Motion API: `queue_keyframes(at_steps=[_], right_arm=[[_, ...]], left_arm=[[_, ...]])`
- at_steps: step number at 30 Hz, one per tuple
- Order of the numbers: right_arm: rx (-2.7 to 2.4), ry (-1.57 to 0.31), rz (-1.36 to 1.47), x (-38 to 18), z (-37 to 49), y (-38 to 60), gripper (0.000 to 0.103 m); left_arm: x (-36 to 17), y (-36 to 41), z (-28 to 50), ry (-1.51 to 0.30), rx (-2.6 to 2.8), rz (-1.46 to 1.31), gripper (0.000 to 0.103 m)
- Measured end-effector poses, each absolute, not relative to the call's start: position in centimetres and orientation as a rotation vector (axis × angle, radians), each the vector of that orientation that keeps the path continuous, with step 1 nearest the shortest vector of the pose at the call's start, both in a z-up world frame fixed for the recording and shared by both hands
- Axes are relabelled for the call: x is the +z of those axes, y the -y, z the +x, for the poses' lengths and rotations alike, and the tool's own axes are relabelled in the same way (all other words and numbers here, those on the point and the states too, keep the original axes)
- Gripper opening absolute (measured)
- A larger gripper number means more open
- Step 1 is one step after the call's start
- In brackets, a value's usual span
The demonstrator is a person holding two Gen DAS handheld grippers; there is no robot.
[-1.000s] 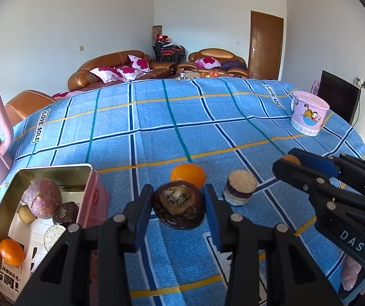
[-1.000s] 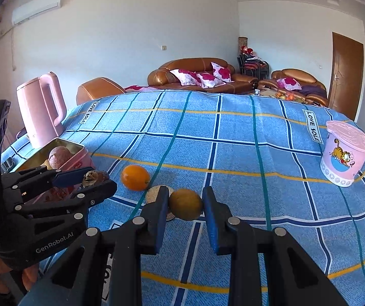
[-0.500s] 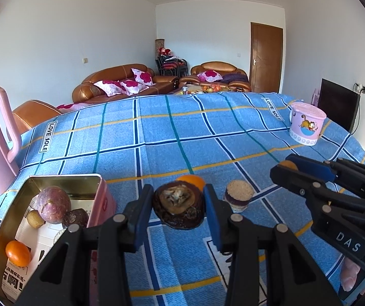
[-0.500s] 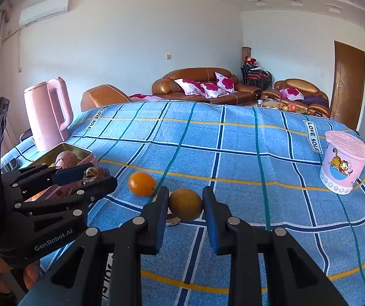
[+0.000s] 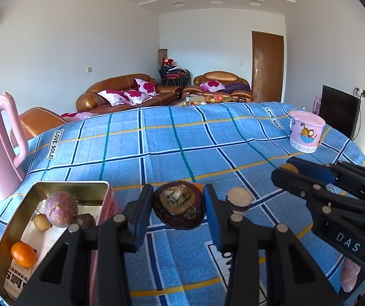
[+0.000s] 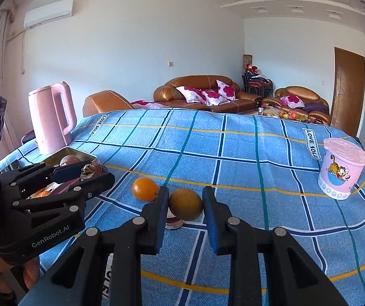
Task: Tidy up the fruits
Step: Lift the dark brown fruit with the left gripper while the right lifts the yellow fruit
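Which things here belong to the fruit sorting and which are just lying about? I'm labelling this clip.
Belongs to the job:
- dark brown fruit in left gripper
- yellow-brown fruit in right gripper
- orange on the cloth
- tin box holding fruit
- cut round piece

Lying about:
- pink kettle
- cartoon tub

You are looking at a pink kettle (image 6: 51,117) standing far left on the blue checked tablecloth (image 6: 233,148), a pink cartoon tub (image 6: 341,169) sitting far right, and brown sofas (image 6: 202,94) lining the far wall.
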State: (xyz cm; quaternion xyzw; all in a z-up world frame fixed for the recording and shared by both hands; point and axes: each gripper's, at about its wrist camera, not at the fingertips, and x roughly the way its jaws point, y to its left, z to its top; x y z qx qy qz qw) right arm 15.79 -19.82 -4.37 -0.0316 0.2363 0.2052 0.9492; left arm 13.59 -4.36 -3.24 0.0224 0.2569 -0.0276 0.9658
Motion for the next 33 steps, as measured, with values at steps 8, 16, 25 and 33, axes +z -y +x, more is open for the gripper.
queue_keyframes(at_steps=[8, 16, 25, 33], right_arm=[[0.422, -0.447, -0.057, -4.0, 15.3, 20.0, 0.029], [0.417, -0.427, -0.055, -3.9, 14.9, 20.2, 0.029], [0.415, -0.389, -0.059, -3.8, 14.3, 20.4, 0.029], [0.413, -0.356, -0.058, -3.6, 13.7, 20.6, 0.029]], left_arm=[[-3.0, 4.5, 13.1, -0.493, -0.048, 0.056, 0.042], [-2.9, 4.4, 12.8, -0.47, -0.044, 0.049, 0.042], [-2.6, 4.5, 12.3, -0.436, -0.036, 0.056, 0.042], [-2.4, 4.6, 11.8, -0.408, -0.025, 0.062, 0.042]])
